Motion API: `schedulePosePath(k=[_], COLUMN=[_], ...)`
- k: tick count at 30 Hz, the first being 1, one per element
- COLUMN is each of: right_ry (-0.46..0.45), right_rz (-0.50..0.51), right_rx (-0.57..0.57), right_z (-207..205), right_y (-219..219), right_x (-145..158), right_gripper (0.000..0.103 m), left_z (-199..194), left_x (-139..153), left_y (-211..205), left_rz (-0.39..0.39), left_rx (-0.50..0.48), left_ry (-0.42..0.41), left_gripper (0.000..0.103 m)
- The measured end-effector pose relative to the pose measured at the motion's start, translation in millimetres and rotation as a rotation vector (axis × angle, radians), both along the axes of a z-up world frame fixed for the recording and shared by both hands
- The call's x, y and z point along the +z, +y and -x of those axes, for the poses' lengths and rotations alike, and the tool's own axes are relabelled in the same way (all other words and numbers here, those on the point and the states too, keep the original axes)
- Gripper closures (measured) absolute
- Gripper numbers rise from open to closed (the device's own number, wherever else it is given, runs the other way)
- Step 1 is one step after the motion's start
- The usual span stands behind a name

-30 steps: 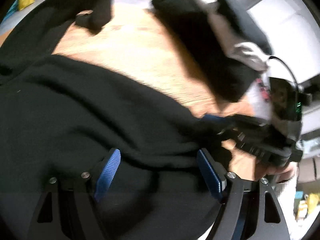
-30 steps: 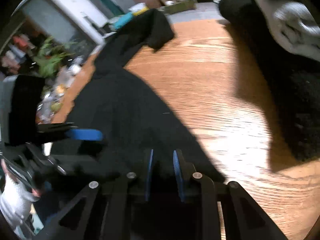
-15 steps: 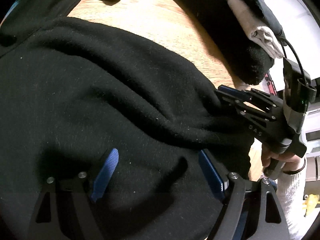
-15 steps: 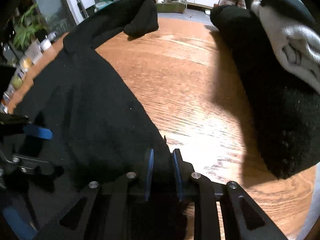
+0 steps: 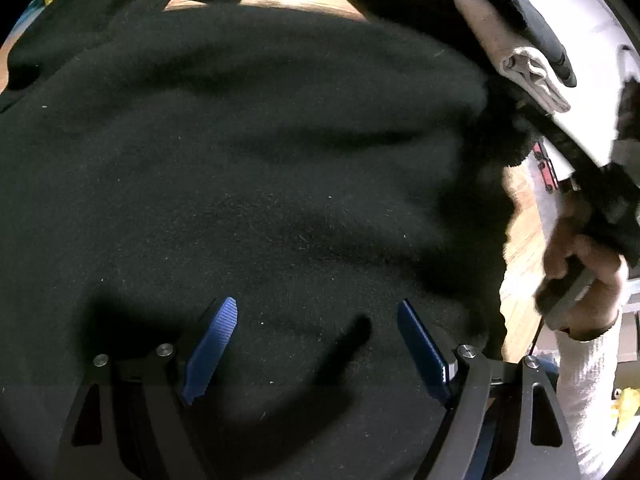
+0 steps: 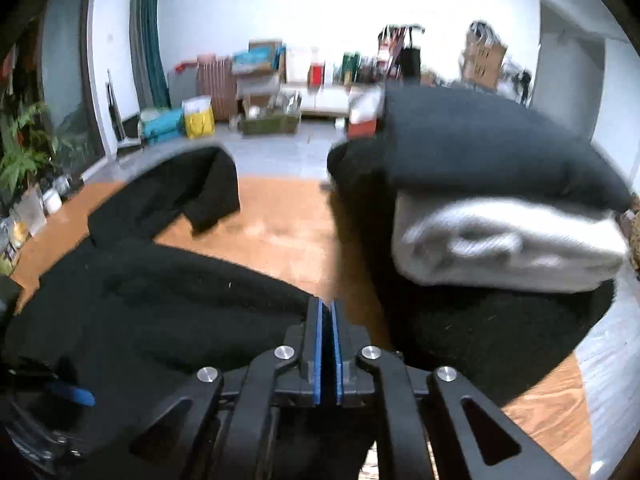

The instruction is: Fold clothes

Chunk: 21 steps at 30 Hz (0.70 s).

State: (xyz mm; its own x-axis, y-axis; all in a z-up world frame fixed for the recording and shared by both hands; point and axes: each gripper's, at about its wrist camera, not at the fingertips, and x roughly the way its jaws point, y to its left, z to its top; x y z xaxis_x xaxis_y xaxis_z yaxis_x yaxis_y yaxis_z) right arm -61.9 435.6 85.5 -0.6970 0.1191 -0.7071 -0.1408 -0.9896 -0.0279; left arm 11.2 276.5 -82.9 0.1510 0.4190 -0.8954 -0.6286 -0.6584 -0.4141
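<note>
- Black garment (image 5: 256, 152), a thick fleecy knit, lies spread over the wooden worktop (image 6: 280, 224); we see soft ridges across its body, and one sleeve (image 6: 208, 192) trails toward the worktop's far edge, cuff doubled over.
- Right tool (image 6: 327, 344): pads pressed nearly together on the garment's edge, which looks lifted, so we judge it holding cloth.
- Left tool (image 5: 316, 348): fingers wide, poised low over the body, gripping nothing.
- Risk: we think the thin pinch could slip under the fleece's weight and drop the fold crooked.
- Risk: the trailing sleeve may drag or bunch under a fold.
- Risk: the folded stack (image 6: 500, 208) sits just beside the garment; a swing of cloth could knock it.
</note>
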Motion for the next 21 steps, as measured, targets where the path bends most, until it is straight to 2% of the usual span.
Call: schedulePosePath(k=[1, 3, 4, 5, 7, 9, 13, 15, 18, 21], right_ry=[-0.036, -0.104, -0.094, -0.087, -0.107, -0.130, -0.259, -0.320, -0.366, -0.328], right_rz=[0.039, 0.116, 0.160, 0.200, 0.234, 0.271, 0.361, 0.322, 0.273, 0.166], right_rx=[-0.006, -0.018, -0.028, -0.037, -0.044, -0.049, 0.025, 0.027, 0.008, -0.050], right_z=[1.4, 3.5, -0.3, -4.3, -14.8, -25.3, -25.0, -12.7, 5.2, 15.6], right_y=[5.4, 16.4, 24.7, 32.5, 40.4, 47.8, 35.2, 26.5, 21.3, 23.0], right_x=[-5.7, -16.0, -11.9, -8.1, -3.7, -0.1, -25.1, -41.2, -59.9, -63.6], right_gripper=[0.097, 0.084, 0.059, 0.051, 0.052, 0.059, 0.061, 0.063, 0.060, 0.064], left_z=[-0.4, -1.3, -1.7, -3.3, -11.4, -19.6, -35.8, -43.9, -56.0, -56.4], left_x=[1.4, 4.3, 5.7, 6.4, 4.8, 3.3, 0.1, -1.5, -3.8, -9.3], left_y=[-3.6, -10.8, -14.4, -18.4, -28.3, -38.2, -57.9, -67.8, -82.6, -100.3], left_rz=[-0.005, -0.014, -0.018, -0.021, -0.016, -0.012, -0.003, 0.001, 0.008, 0.007], left_rx=[0.008, 0.024, 0.032, 0.038, 0.038, 0.037, 0.037, 0.037, 0.036, 0.073], left_ry=[-0.017, -0.050, -0.067, -0.078, -0.076, -0.074, -0.070, -0.068, -0.065, -0.105], left_gripper=[0.021, 0.021, 0.021, 0.021, 0.021, 0.021, 0.021, 0.021, 0.021, 0.021])
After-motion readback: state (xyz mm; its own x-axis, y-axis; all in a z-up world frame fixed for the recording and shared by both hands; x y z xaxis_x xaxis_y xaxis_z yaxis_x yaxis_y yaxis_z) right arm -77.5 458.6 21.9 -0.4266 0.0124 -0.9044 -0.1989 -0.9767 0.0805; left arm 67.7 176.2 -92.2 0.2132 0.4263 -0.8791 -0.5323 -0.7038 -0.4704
